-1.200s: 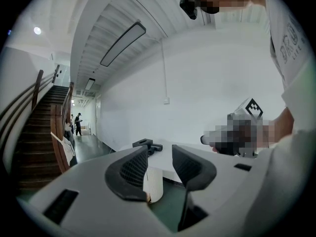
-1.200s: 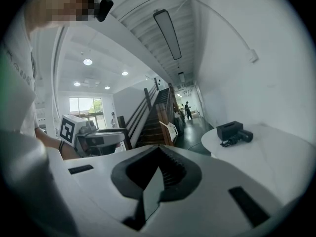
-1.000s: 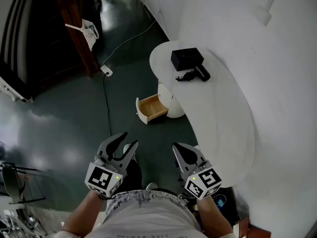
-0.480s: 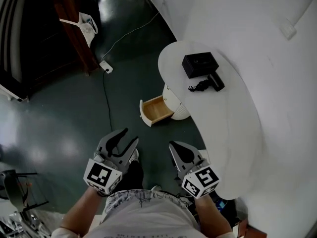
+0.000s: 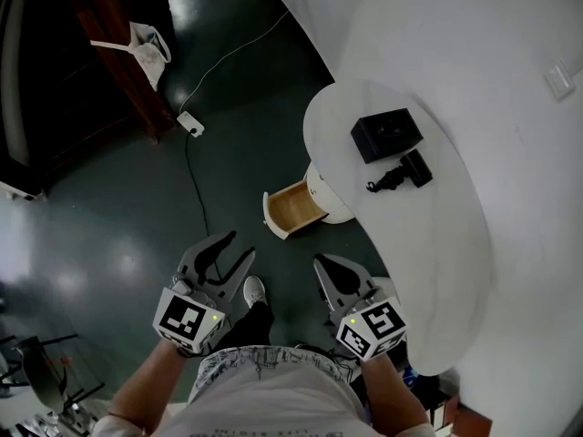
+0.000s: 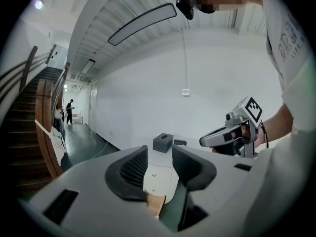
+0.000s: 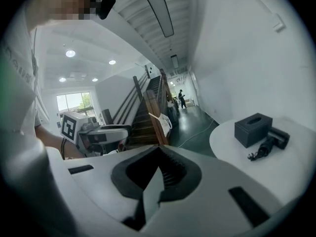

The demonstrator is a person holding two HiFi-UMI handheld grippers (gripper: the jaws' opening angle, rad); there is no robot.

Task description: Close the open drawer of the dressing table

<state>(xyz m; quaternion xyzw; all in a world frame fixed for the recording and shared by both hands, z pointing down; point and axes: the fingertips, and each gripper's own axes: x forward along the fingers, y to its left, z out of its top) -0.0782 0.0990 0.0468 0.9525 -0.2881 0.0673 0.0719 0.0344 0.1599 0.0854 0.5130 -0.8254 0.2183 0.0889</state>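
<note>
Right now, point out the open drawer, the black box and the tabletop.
open drawer (image 5: 296, 206): head view, its wooden inside.
black box (image 5: 386, 135): head view, its top face.
tabletop (image 5: 437, 235): head view, a bare white patch.

Open hall, staircase (image 7: 146, 116), glossy dark floor (image 5: 109, 217), white dressing table (image 5: 428, 239)

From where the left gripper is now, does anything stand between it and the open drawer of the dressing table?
Nothing visible does. Only bare dark floor lies between the left gripper and the open drawer. The black cable runs on the floor to the left of that line.
</note>
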